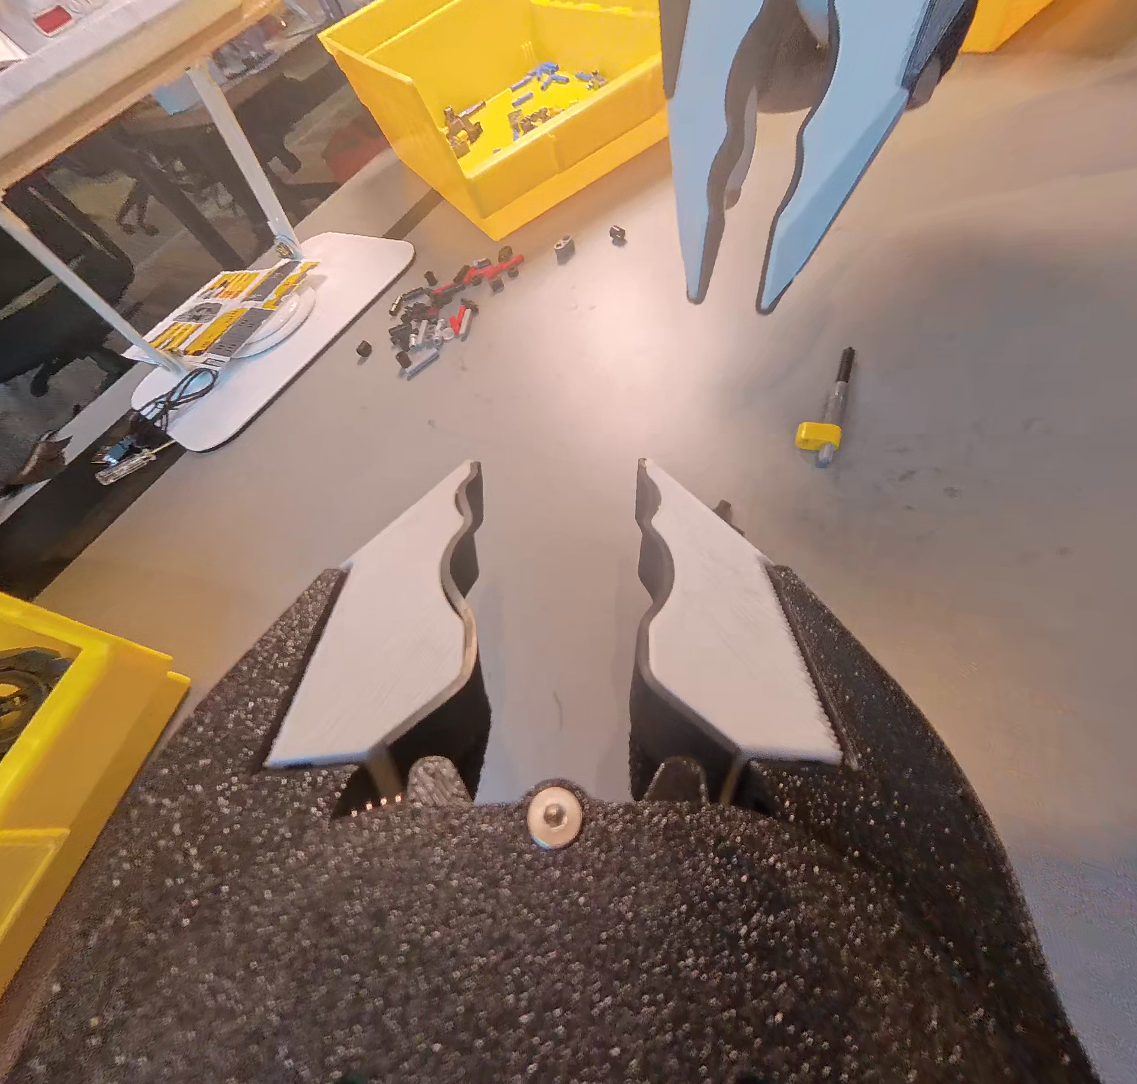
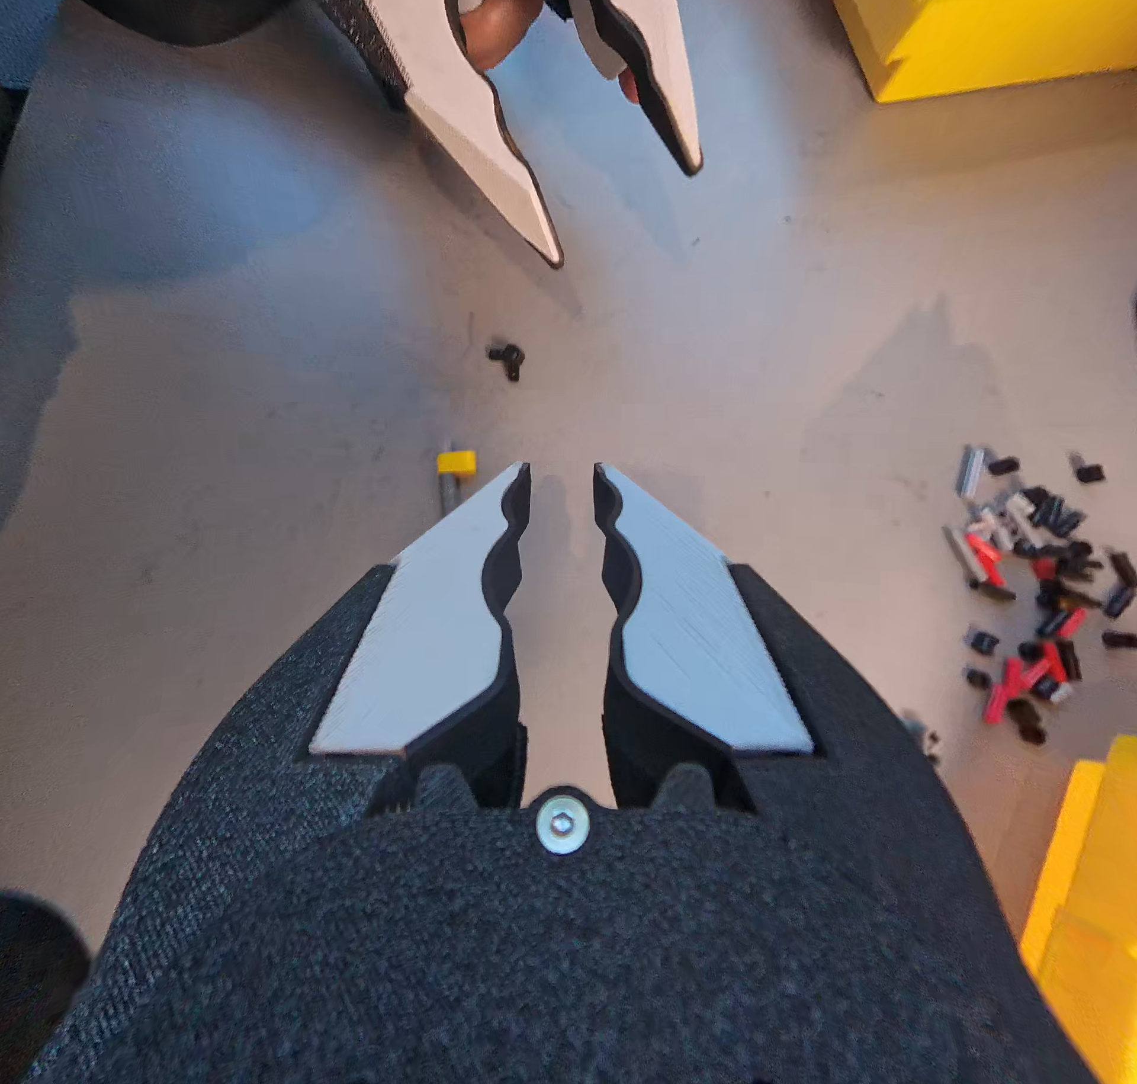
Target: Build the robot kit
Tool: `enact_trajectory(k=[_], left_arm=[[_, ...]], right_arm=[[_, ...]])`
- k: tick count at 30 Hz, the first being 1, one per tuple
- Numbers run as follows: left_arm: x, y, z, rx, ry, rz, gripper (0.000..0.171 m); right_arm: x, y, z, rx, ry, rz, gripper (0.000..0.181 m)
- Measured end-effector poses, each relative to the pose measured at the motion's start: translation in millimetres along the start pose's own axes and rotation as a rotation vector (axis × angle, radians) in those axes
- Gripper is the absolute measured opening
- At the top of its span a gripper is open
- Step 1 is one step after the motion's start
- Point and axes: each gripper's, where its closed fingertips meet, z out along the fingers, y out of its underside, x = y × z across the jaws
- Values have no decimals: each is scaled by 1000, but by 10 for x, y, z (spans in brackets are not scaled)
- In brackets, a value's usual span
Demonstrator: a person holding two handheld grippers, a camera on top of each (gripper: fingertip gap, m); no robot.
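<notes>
Left gripper [image 1: 558,470]: I read its fingers as spread wide, with only bare grey table [image 1: 554,390] showing in the gap. Nothing is gripped. It hangs above the tabletop.

Right gripper [image 2: 561,470]: fingers parted to a narrower gap, also empty, and above the table. In the left wrist view it comes in from the top, tips pointing down toward the table ahead of my left fingers.

Near the right gripper: a metal pin with a yellow block [image 2: 456,462] on it lies just beside the left fingertip, partly hidden under that finger. In the left wrist view the same pin lies ahead and to the right of the left fingers, with a dark tip at its far end.

A small black part [image 2: 508,358] sits alone on the table ahead of the right fingers, between them and the left gripper's tips.

A heap of small black, grey and red plastic parts [image 1: 446,307] lies ahead and to the left of the left fingers; for the right fingers it is well off to the right.

Past that heap stands a yellow bin [image 1: 492,100] with a few blue and dark pieces in its bottom. A second yellow bin [image 1: 55,734] sits close on the left side of the left gripper; I cannot make out the dark contents.

Far left of the left fingers: a white lamp base [image 1: 289,340] with a printed yellow-and-grey sheet [image 1: 227,310] lying over it.
</notes>
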Motion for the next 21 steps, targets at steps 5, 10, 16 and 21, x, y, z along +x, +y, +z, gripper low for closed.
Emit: enact_trajectory(k=[5,10,16,21], left_arm=[[263,89,61,-61,124,16,44],[514,235,100,-154,233,55,32],[642,330,138,-225,315,56,28],[697,324,160,-236,364,37,14]], right_arm=[[-360,278,48,-30,-54,40,21],[-489,332,236,-50,-64,31,20],[-512,339,268,-81,-128,3,6],[-516,309,297,-67,-137,-11,6]])
